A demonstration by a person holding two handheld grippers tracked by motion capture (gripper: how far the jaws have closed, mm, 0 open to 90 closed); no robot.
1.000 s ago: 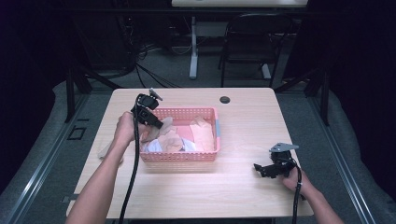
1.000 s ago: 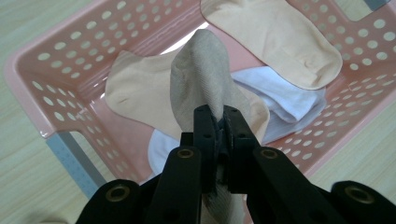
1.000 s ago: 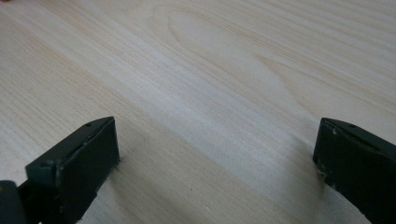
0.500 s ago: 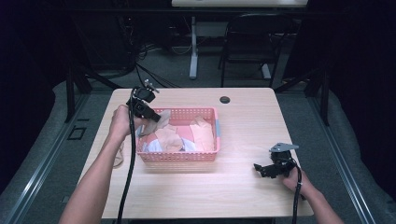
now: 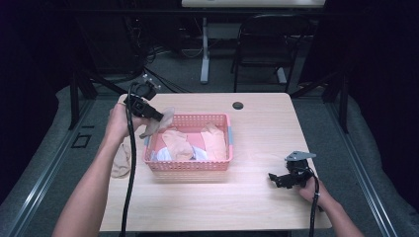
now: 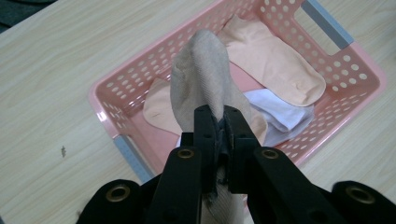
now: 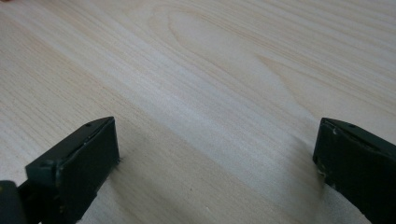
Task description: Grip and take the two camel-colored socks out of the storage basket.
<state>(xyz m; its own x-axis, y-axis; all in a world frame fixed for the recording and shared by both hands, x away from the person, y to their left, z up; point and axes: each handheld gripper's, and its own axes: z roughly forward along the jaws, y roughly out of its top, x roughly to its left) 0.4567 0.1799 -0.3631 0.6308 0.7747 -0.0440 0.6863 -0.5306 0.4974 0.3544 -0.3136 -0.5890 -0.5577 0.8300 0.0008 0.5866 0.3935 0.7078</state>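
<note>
Pinching a beige sock [image 6: 205, 74] by one end, left gripper [image 6: 217, 135] holds it above the pink basket's [image 6: 112, 123] near rim. Right gripper [image 7: 215, 154] rests wide open on the worktop [image 5: 257, 197], well apart from basket. Risks: thin fabric slipping free; dangling end snagging the perforated rim.

Left gripper [image 5: 154, 115] holds a tan sock [image 5: 159, 122] above the pink basket [image 5: 188, 165].
</note>
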